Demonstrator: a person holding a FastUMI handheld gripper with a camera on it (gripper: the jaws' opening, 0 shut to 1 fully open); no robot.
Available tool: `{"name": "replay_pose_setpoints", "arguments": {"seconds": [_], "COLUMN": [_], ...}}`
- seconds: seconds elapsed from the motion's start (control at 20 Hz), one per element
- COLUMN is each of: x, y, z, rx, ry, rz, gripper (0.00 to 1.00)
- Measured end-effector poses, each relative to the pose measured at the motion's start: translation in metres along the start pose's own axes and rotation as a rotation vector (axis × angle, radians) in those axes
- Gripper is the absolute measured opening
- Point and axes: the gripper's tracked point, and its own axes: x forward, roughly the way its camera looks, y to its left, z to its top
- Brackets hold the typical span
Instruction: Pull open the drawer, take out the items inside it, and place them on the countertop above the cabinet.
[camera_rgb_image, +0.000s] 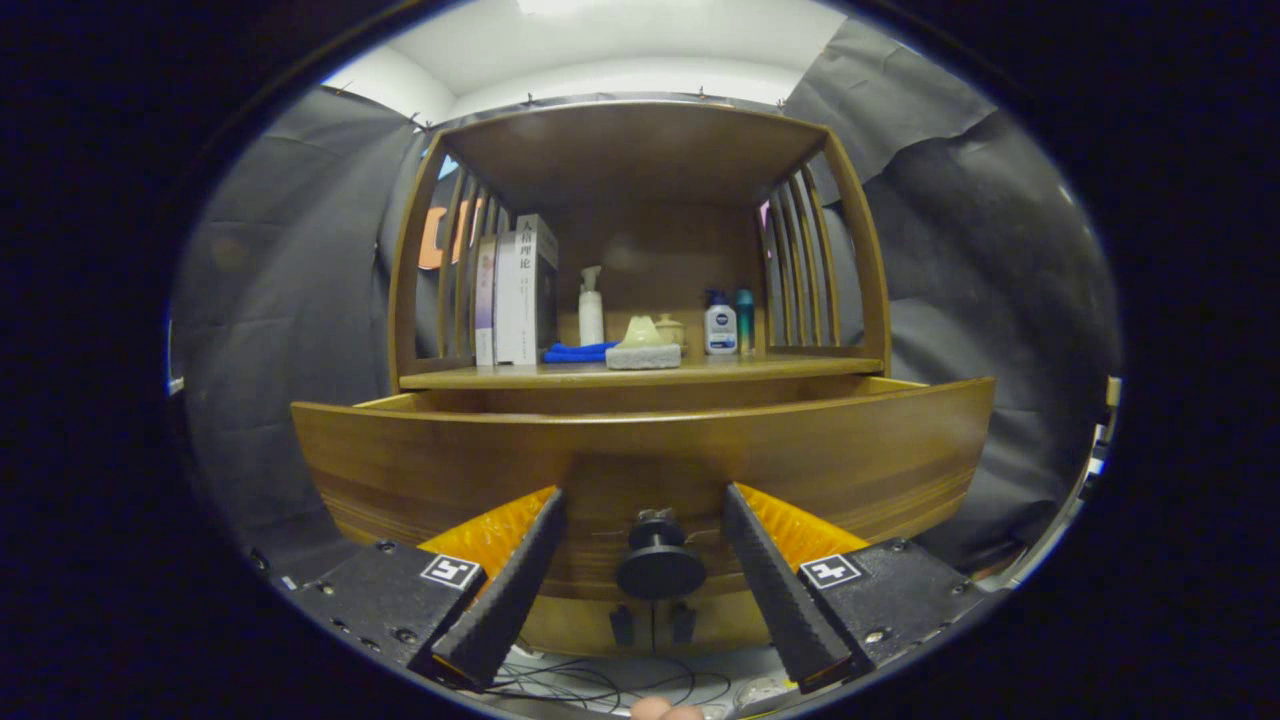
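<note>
Your gripper is spread wide, its fingers flanking the dark round knob without touching it. Just ahead, the drawer stands pulled out from the cabinet (its inside is hidden behind the front panel). Beyond, at 12 o'clock, the countertop carries a sponge, with a blue cloth and books toward 11 and bottles toward 1.
</note>
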Motion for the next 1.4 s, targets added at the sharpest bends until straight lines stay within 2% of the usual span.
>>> {"name": "replay_pose_setpoints", "arguments": {"seconds": [1.4], "x": [0.110], "y": [0.002], "z": [0.016], "rx": [-0.007], "ry": [0.001], "rz": [0.001], "gripper": [1.00]}}
